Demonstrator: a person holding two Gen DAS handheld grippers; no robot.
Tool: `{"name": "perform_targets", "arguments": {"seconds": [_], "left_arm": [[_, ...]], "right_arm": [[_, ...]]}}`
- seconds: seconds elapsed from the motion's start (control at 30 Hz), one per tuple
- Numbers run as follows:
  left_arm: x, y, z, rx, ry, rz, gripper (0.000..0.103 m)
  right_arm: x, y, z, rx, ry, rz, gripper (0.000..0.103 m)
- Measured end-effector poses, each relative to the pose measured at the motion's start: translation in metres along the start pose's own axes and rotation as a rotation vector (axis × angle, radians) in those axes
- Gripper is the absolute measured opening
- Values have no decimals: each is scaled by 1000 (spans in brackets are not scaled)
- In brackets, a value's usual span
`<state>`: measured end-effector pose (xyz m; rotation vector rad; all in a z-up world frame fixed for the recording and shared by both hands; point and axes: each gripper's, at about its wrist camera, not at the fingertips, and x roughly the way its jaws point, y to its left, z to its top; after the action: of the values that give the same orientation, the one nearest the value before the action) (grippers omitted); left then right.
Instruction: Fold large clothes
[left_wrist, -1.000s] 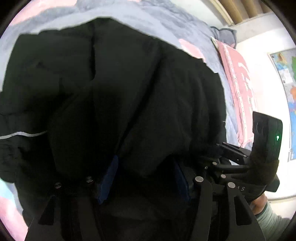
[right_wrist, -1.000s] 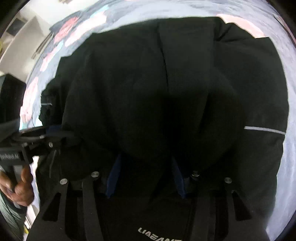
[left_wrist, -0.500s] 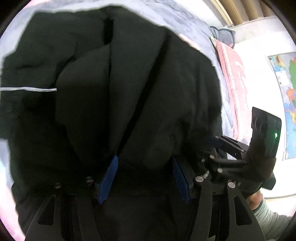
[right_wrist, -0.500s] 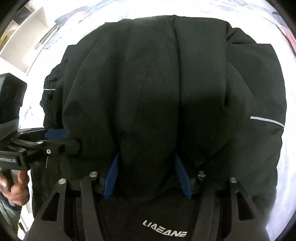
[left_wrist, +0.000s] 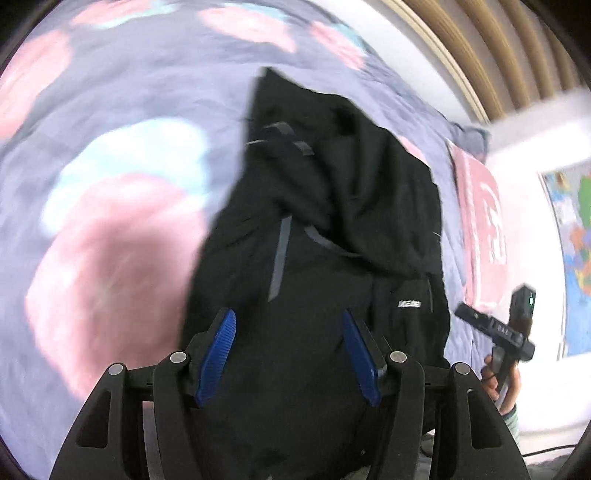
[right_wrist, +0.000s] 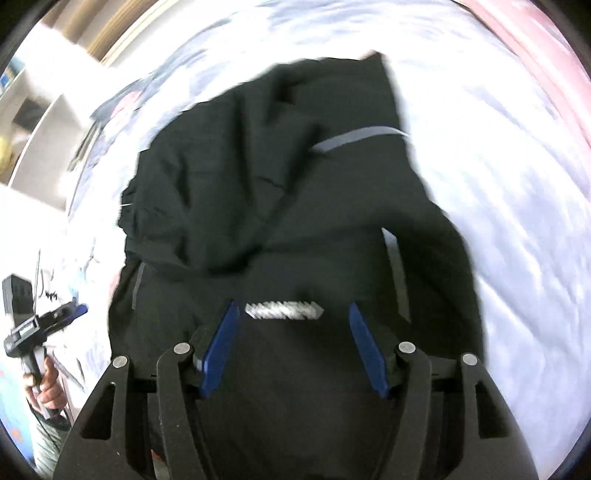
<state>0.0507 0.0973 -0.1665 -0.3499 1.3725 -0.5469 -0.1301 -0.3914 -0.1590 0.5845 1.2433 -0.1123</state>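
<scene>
Through my left wrist camera, the left gripper (left_wrist: 288, 347) has its blue fingers (left_wrist: 218, 354) spread wide, with nothing pinched between them; they hang over the near end of the black jacket (left_wrist: 332, 229). The jacket lies bunched on the bed (left_wrist: 110, 147), whose cover is lavender with pink and pale blue patches. Grey strips run across the dark cloth, and a small white logo (left_wrist: 409, 304) shows on its right side. A loose fold is heaped over the far half. Off to the right, beside the jacket's edge, I see the right gripper (left_wrist: 495, 328) held in a hand (left_wrist: 496, 380), and its tips seem clear of the cloth. Behind it lie a pink pillow (left_wrist: 480, 221) and a map (left_wrist: 576, 240) on the wall. From my right wrist camera, the right gripper (right_wrist: 291, 343) also shows its fingers (right_wrist: 364, 350) parted, empty, hanging above the jacket (right_wrist: 280, 192), with a blurred white logo (right_wrist: 284, 310) between the tips. The bed (right_wrist: 498, 184) looks washed out and streaked here. At the left edge the left gripper (right_wrist: 55, 317) is in a hand (right_wrist: 46, 387), apart from the jacket, its blue tips near each other, though I cannot tell their gap from this angle.
</scene>
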Motion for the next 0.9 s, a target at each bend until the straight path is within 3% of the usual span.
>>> {"name": "perform_targets", "arguments": {"seconds": [0.17,0.37,0.6,0.73,0.77,0.83,0.9], "left_arm": [[-15,45,-44,-130,4,38,61],[6,84,-89,-211,113,75,61],[24,103,-124,-264,202,70,61],[31,101,-126,-277,182,60,61],[32,97,-126,-271,182,30,61],[31,85,-124,-260,183,-113,61],[24,67,-122,-234,165,-334,61]], "right_arm": [[-12,-29,-28,79,8,-39,66],[-21,-52,-57,100,55,-115,66],[-17,-72,-93,115,131,-184,66],[-16,-74,-106,118,148,-194,66],[-17,-74,-108,113,149,-198,66],[-23,-76,-112,110,147,-189,66],[-29,-76,-114,116,135,-177,66]]}}
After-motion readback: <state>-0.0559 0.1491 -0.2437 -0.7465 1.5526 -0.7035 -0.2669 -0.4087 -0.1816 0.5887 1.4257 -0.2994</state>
